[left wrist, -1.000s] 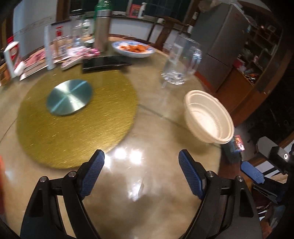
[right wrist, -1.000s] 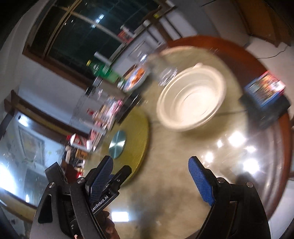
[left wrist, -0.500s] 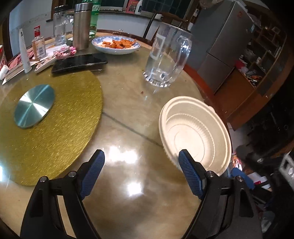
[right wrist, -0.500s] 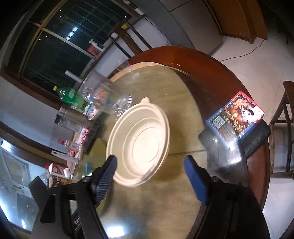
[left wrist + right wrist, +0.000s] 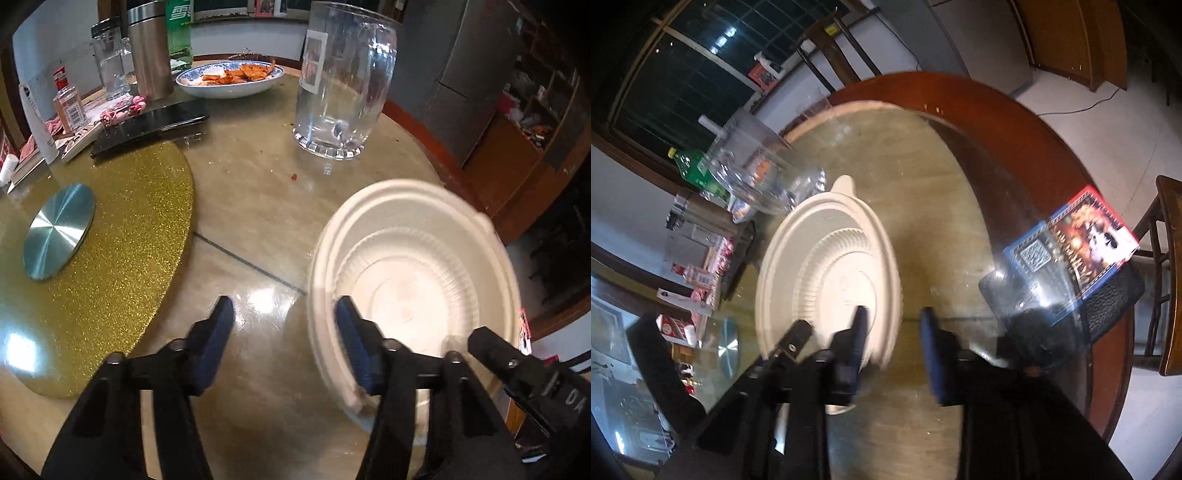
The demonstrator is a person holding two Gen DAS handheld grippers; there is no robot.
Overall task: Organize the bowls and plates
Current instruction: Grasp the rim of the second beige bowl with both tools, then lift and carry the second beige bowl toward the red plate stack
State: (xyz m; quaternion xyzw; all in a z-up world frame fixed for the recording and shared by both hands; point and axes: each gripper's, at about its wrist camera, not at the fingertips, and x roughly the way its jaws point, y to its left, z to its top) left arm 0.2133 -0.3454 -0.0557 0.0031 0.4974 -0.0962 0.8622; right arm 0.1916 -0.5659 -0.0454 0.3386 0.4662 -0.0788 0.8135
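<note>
A cream disposable bowl (image 5: 413, 280) stands on the glass tabletop, right of the gold mat. My left gripper (image 5: 286, 332) straddles the bowl's near-left rim, one pad inside and one outside. Its jaws are closing, and a gap still shows between the outer pad and the rim. In the right wrist view the same bowl (image 5: 827, 273) lies left of centre. My right gripper (image 5: 894, 343) straddles the opposite rim, jaws closing, with the outer pad a little off the rim. Both views are motion-blurred at the fingers.
A tall glass pitcher (image 5: 340, 85) stands just behind the bowl. Farther back are a blue-and-white dish of orange food (image 5: 231, 79), a steel flask (image 5: 149, 48) and a dark phone (image 5: 147, 125). A colourful box (image 5: 1075, 247) overhangs the table edge near a wooden chair (image 5: 1171, 273).
Both grippers have come down and in toward the bowl, which now fills more of each view. Their jaws have narrowed from wide open to straddling opposite rims.
</note>
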